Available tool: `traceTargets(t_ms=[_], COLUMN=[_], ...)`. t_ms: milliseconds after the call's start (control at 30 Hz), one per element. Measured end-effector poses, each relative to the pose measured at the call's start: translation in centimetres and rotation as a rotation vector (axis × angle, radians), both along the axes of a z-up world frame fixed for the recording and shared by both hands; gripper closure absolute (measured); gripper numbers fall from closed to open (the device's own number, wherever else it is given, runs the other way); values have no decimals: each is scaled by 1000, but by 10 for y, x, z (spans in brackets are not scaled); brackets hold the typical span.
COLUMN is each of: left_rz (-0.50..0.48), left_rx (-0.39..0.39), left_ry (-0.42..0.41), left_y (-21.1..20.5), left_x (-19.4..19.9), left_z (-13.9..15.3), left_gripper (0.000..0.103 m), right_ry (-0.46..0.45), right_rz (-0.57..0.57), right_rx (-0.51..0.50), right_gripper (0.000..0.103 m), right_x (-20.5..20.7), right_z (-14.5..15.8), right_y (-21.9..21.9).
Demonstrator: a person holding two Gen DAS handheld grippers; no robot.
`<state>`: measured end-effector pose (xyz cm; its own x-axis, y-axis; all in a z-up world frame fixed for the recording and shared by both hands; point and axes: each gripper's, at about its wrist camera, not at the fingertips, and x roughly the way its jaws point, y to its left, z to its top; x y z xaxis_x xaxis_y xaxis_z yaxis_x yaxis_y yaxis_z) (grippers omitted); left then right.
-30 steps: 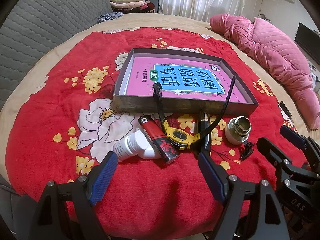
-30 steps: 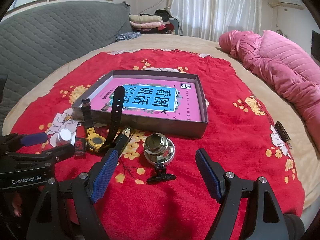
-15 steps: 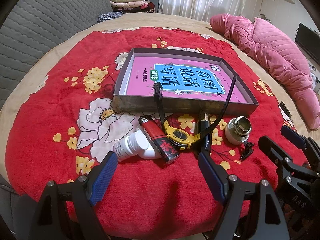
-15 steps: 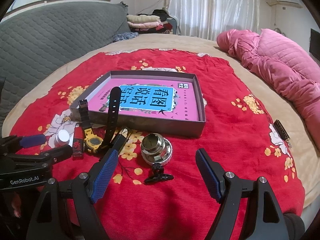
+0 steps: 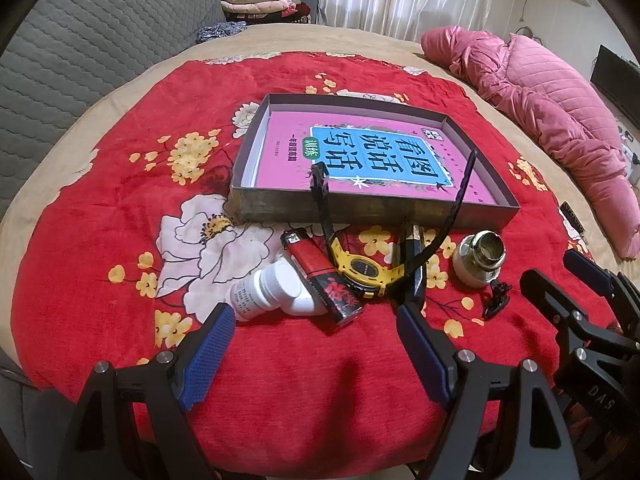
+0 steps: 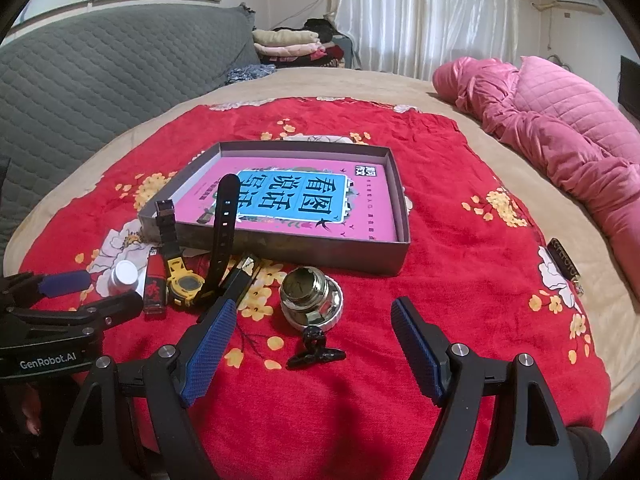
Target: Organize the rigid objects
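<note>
A shallow grey box (image 5: 280,210) (image 6: 360,258) with a pink book inside lies on the red flowered cloth. In front of it lie a white pill bottle (image 5: 272,292) (image 6: 124,276), a red lighter (image 5: 320,276) (image 6: 155,282), a yellow watch (image 5: 362,270) (image 6: 186,284) with black straps, a dark flat stick (image 5: 416,260) (image 6: 240,276), a metal jar (image 5: 480,256) (image 6: 310,298) and a small black clip (image 5: 496,298) (image 6: 314,348). My left gripper (image 5: 316,344) is open and empty, just short of the bottle and lighter. My right gripper (image 6: 312,344) is open and empty, around the clip.
A pink quilt (image 5: 540,100) (image 6: 560,132) lies along the right side of the bed. A grey padded headboard (image 5: 80,40) stands at the left. A small dark object (image 6: 564,264) lies at the cloth's right edge. Folded clothes (image 6: 288,42) are stacked at the back.
The right gripper has moved a little forward toward the clip and jar. The left gripper has hardly moved. Nothing was picked up.
</note>
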<state>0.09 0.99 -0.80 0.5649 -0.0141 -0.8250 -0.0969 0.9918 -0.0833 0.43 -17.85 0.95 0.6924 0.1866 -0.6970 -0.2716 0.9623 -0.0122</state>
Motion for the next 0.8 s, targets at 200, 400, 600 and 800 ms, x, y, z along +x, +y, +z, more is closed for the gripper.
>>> traceTargets(t_ms=[200,400,600,800], left_rz=[25,15,-24,-74], left_rx=[22,33,48,87], left_ry=[7,34,46,66], left_y=[22,40,42,49], left_x=[-4,-4,-1,8], left_z=[-2,-10,-15,-25], left_gripper=[21,21,21,21], right_ry=[2,10,12,16], right_rz=[-2,-10,-12,-16], right_rx=[2,9,9,6], right_gripper=[22,22,22,22], right_x=[0,3,3,4], right_z=[-1,-2,-2,-3], right_y=[-1,-3,-4,-5])
